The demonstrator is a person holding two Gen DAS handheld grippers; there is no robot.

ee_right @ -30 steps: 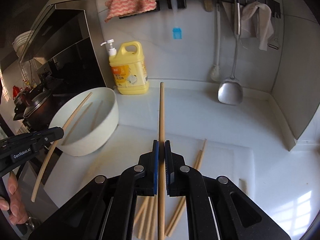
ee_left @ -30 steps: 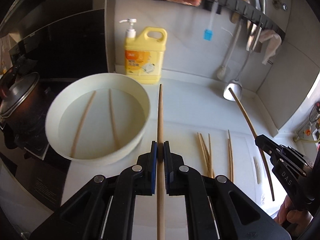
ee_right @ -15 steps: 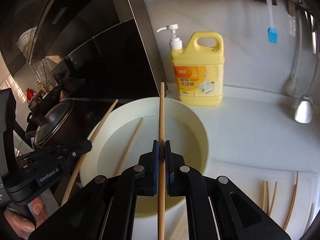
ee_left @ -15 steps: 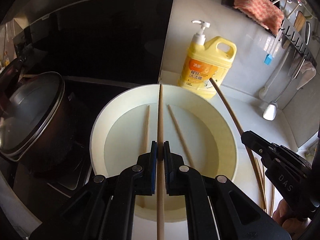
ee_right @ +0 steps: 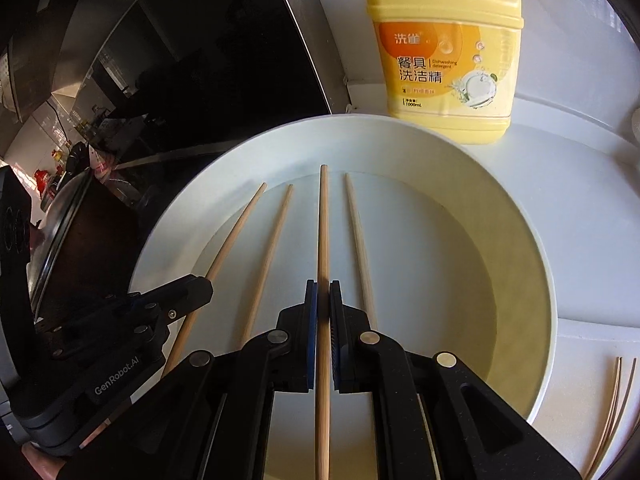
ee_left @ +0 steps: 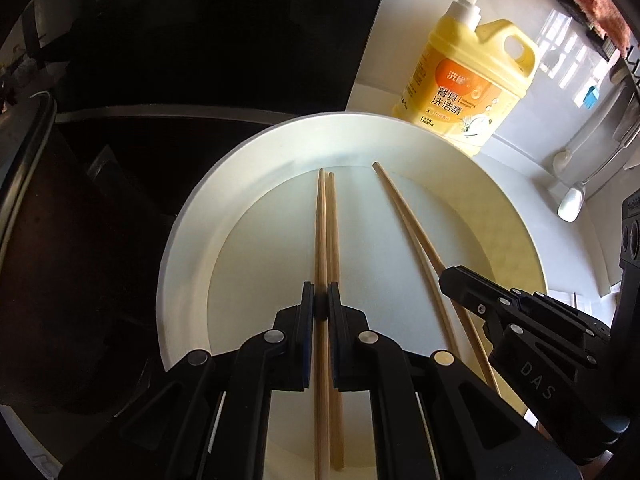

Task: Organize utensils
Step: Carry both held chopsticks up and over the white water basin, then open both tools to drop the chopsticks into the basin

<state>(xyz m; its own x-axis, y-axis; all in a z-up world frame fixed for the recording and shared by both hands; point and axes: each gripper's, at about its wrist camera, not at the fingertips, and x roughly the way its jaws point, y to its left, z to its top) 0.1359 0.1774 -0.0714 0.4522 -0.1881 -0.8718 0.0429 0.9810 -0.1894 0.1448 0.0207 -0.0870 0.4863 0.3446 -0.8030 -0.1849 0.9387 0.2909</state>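
Moved: both tools went from the surface to above the white basin (ee_left: 192,240).
Left tool (ee_left: 321,306): clamped on a chopstick (ee_left: 320,240).
Right tool (ee_right: 323,300): clamped on another chopstick (ee_right: 323,232).

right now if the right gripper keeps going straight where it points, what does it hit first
Most likely the floor of the white basin. The right gripper, shut on a chopstick, points down into it, so the stick's far tip would probably touch first, near the back wall. Depth is hard to judge here.

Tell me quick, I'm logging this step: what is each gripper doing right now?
Left gripper: shut on a chopstick over the white basin.
Right gripper: shut on another chopstick.
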